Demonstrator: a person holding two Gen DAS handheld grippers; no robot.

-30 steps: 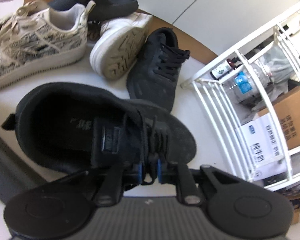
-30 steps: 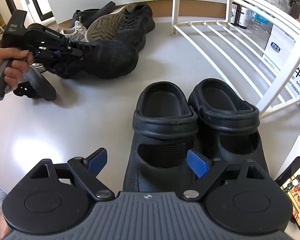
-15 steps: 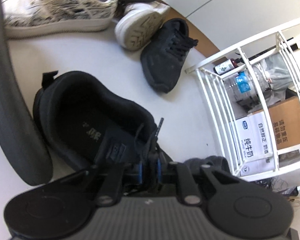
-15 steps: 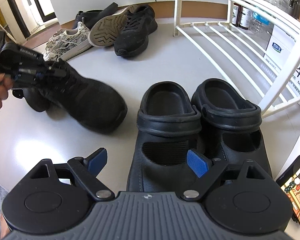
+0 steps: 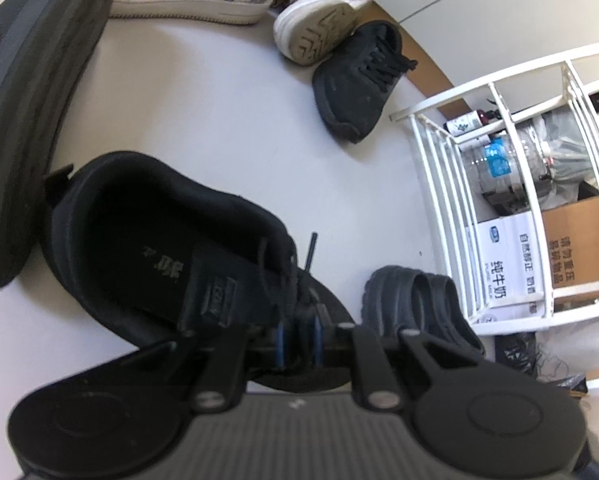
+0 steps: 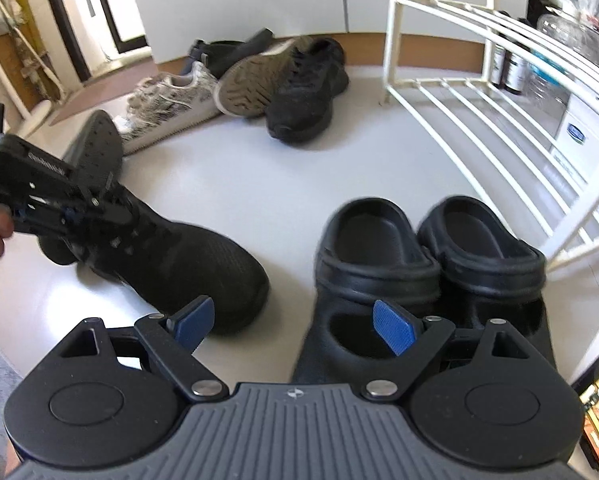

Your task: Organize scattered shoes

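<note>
Black sneaker in left gripper, seemingly grounded.

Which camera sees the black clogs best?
The right wrist view: both black clogs sit side by side in front of the open right claw. The left wrist view catches only their edge, beyond the held black sneaker.

Black sneaker: matt knit cloth, fine mesh at toe. Clogs: smooth moulded rubbery plastic, dull sheen. Floor: smooth, glossy pale grey. Rack: glossy white-coated wire. Patterned sneaker: coarse cloth upper, pale rubber sole. Right claw: ribbed blue pads.
</note>
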